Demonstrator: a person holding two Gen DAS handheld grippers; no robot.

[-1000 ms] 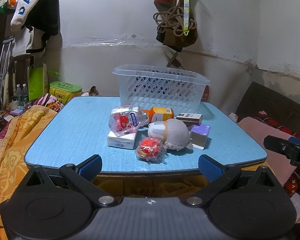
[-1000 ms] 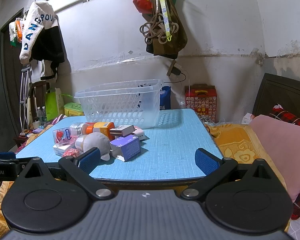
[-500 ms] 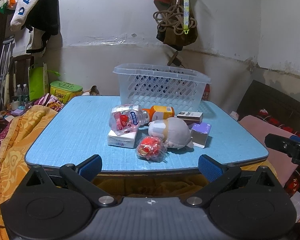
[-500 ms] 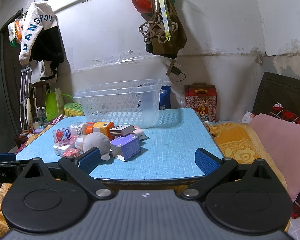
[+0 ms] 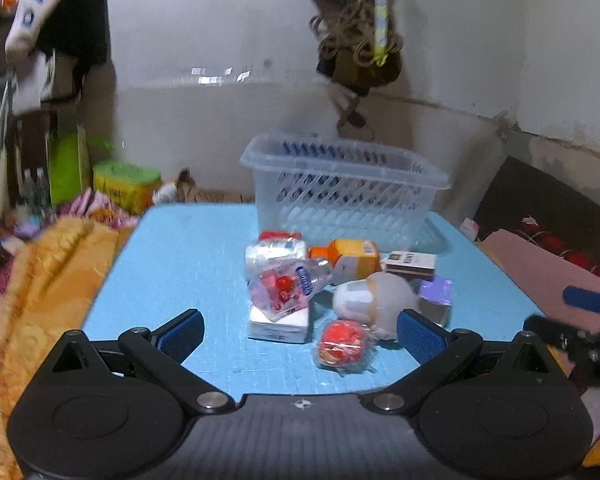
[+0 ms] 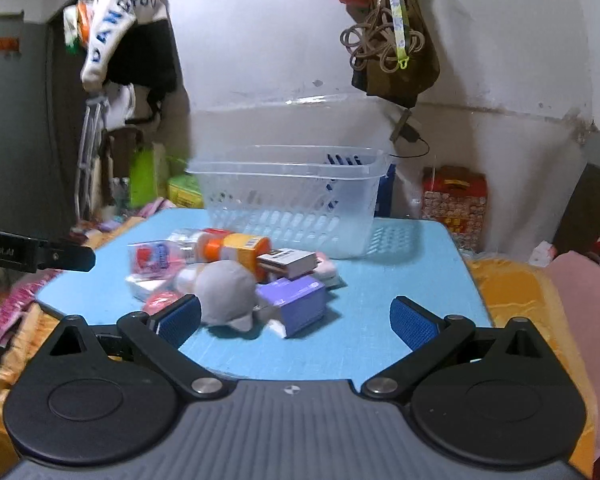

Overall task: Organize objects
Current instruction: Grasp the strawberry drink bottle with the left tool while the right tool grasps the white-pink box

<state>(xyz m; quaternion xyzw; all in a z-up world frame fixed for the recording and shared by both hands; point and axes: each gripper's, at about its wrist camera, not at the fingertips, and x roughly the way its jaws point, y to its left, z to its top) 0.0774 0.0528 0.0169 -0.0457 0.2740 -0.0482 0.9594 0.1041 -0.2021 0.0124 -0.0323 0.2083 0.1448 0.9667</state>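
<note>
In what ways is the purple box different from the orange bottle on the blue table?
The purple box is a block with flat faces; the orange bottle is round, with a yellow label. The purple box lies nearer the table's front edge, beside the grey plush toy; the orange bottle lies on its side farther back, close to the clear basket. A dark flat box lies between them. Both rest on the blue table, outside the basket, held by neither tool.

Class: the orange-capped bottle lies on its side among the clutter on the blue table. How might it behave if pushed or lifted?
The bottle looks round, so a sideways push would probably roll it. It seems rigid, likely holding shape when squeezed. A small box seems to lean on it and may slip once it moves.
</note>
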